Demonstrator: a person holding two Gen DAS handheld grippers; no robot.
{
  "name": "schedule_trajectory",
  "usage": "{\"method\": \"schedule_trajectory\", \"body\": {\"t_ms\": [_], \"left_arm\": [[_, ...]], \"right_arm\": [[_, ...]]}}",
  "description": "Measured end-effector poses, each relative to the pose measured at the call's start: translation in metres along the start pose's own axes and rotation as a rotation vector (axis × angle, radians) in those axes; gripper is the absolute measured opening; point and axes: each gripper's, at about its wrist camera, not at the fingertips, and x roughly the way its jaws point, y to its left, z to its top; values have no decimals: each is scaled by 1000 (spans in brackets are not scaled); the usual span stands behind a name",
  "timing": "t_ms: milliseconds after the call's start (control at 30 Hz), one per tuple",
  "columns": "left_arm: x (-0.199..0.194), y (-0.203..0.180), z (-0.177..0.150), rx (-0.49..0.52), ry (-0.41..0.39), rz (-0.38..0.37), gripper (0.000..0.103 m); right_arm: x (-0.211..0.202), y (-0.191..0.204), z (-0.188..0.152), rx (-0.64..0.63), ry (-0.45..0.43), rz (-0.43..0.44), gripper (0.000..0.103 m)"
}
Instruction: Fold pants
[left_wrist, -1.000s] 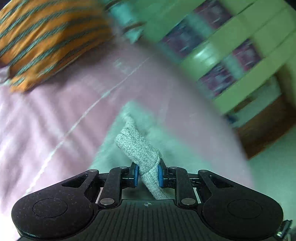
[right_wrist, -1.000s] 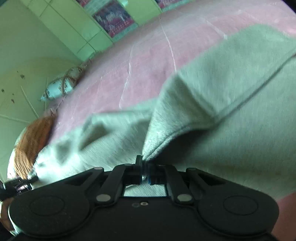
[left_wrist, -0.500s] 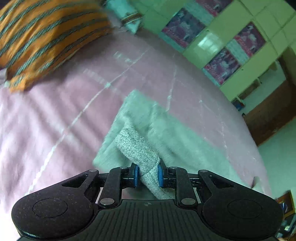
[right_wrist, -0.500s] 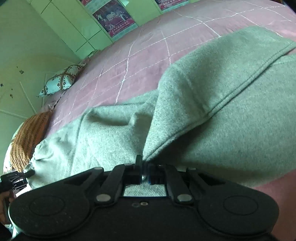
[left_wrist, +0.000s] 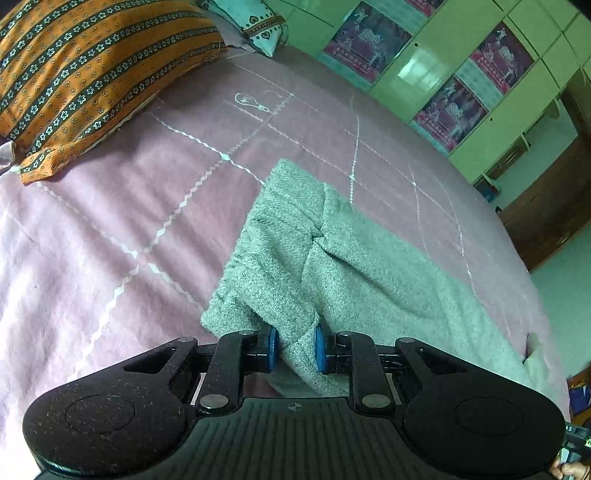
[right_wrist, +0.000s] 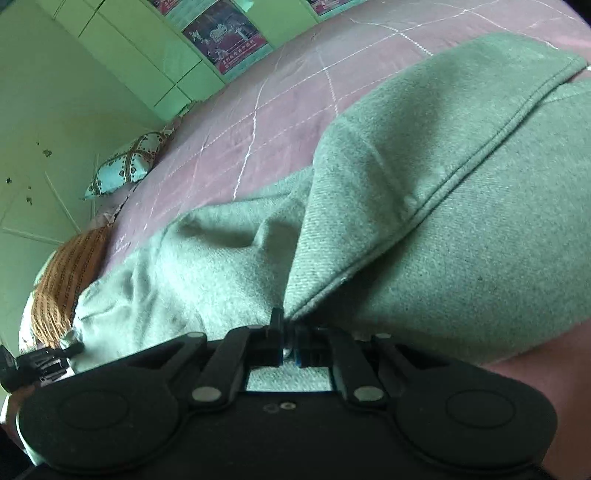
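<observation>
Clamped jaws on both sides: the left gripper (left_wrist: 294, 349) pinches a thick bunched fold of the grey pants (left_wrist: 332, 254), and the right gripper (right_wrist: 288, 350) is pressed tight on a thin seamed edge of the same pants (right_wrist: 424, 206).

Compared with a second ago, the cloth hangs less and lies flatter on the pink bedspread (left_wrist: 110, 236), so the carried half looks nearly laid down; letting go seems close.

Left to right beyond: an orange pillow (left_wrist: 85, 70), a small pale cushion (left_wrist: 255, 20), then green cupboards (left_wrist: 436, 70) with posters (left_wrist: 369, 37). Their writing is too small to read; the bedspread carries only a stitched bulb outline (left_wrist: 251, 102).
</observation>
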Motion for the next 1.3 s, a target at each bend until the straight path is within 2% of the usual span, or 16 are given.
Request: {"method": "schedule_trajectory", "body": {"t_ms": [100, 200, 300, 400, 467, 533, 600, 667, 733, 800, 833, 967, 1067, 1167, 1300], "left_arm": [[3, -2, -2, 14, -10, 12, 21], [-2, -3, -17, 53, -44, 50, 21], [-3, -9, -17, 60, -60, 85, 21], [-7, -12, -16, 29, -61, 103, 22], [-15, -16, -17, 26, -74, 118, 30], [-29, -22, -22, 31, -107, 170, 36], [-50, -34, -33, 35, -177, 175, 37], [-60, -51, -47, 33, -204, 133, 37], [-57, -73, -62, 53, -221, 124, 37], [-44, -99, -78, 91, -236, 144, 39], [-34, -112, -87, 112, -241, 187, 42], [-3, -139, -109, 123, -206, 323, 44], [10, -150, -115, 168, -192, 398, 46], [15, -153, -116, 187, -176, 403, 58], [20, -160, -122, 241, -168, 414, 62]], "right_arm": [[0, 0, -1, -15, 0, 1, 0], [-7, 7, 2, -35, -9, -7, 0], [-24, 18, -1, -97, -65, -9, 0], [-13, 5, 3, -4, -8, 1, 0], [-21, 1, 8, 44, 4, 35, 3], [-43, 0, 8, 22, -43, 32, 15], [-65, -11, 6, 41, -79, 56, 15], [-90, -31, 5, 82, -140, 67, 15], [-105, -48, 10, 124, -187, 47, 15], [-114, -64, 19, 163, -227, 8, 14], [-117, -72, 25, 181, -247, -4, 14], [-114, -98, 47, 242, -275, -24, 14], [-101, -115, 63, 277, -287, -38, 14], [-86, -137, 80, 340, -308, -37, 15], [-64, -172, 100, 447, -321, -33, 13]]}}
